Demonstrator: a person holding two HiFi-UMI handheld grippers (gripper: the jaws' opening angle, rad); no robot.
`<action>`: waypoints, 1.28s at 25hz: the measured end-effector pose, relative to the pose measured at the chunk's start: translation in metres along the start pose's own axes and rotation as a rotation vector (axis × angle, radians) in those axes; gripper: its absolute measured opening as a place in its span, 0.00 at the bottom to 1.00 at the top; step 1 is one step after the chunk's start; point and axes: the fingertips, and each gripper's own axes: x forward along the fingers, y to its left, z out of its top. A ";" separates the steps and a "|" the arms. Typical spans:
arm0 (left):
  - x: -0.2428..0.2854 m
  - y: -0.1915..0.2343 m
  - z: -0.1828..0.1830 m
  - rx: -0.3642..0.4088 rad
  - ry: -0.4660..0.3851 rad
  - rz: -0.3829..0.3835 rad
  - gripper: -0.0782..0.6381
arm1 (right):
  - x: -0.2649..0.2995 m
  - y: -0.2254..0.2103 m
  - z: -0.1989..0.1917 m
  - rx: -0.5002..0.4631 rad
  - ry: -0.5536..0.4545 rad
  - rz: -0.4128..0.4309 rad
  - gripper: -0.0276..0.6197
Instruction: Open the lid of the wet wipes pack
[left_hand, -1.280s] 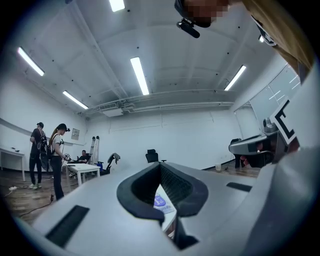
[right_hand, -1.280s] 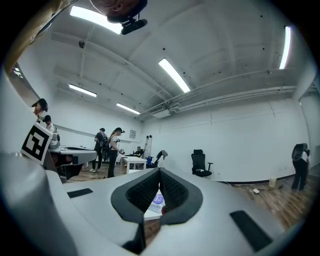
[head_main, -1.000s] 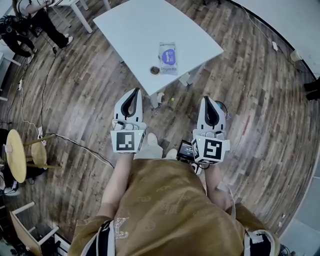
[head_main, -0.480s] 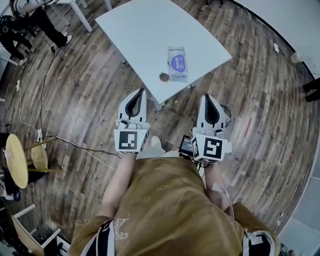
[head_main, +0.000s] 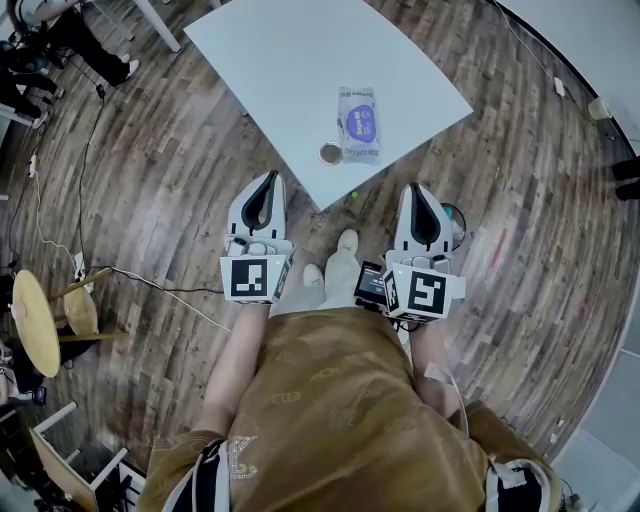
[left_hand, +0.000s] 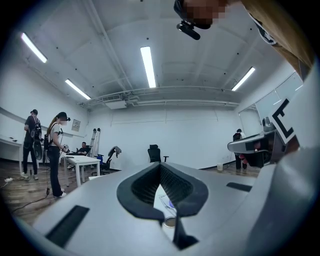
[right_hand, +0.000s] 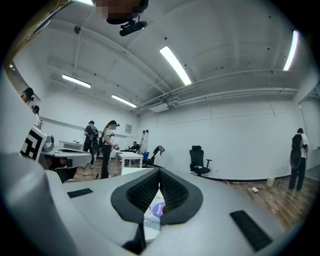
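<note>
The wet wipes pack (head_main: 361, 124) lies flat on the white table (head_main: 290, 60), near its closest corner, with its purple label facing up and its lid down. A small round object (head_main: 331, 153) sits just left of the pack. My left gripper (head_main: 271, 178) and right gripper (head_main: 417, 188) hover side by side over the wooden floor, short of the table edge, both shut and holding nothing. Through the left gripper's (left_hand: 161, 167) jaws I see the pack (left_hand: 167, 202) and the round object (left_hand: 170, 221). In the right gripper view, the pack (right_hand: 155, 212) shows below the right gripper's (right_hand: 160, 171) tips.
A round wooden stool (head_main: 30, 310) stands at the far left and a cable (head_main: 150, 285) trails across the floor. A small green ball (head_main: 353, 194) lies under the table corner. People (left_hand: 56, 150) stand by another desk (left_hand: 82, 162); an office chair (right_hand: 198, 160) stands farther off.
The person has stepped toward the table, one foot forward. The table corner and the pack now lie closer to both grippers, which stay shut.
</note>
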 end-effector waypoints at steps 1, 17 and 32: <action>0.004 0.002 -0.002 0.000 0.005 0.004 0.11 | 0.005 -0.001 -0.001 0.005 0.001 0.004 0.06; 0.108 0.005 -0.013 0.023 0.062 0.068 0.11 | 0.112 -0.043 -0.019 0.094 0.035 0.145 0.06; 0.171 -0.011 -0.040 0.023 0.149 0.000 0.11 | 0.164 -0.081 -0.079 0.216 0.261 0.118 0.06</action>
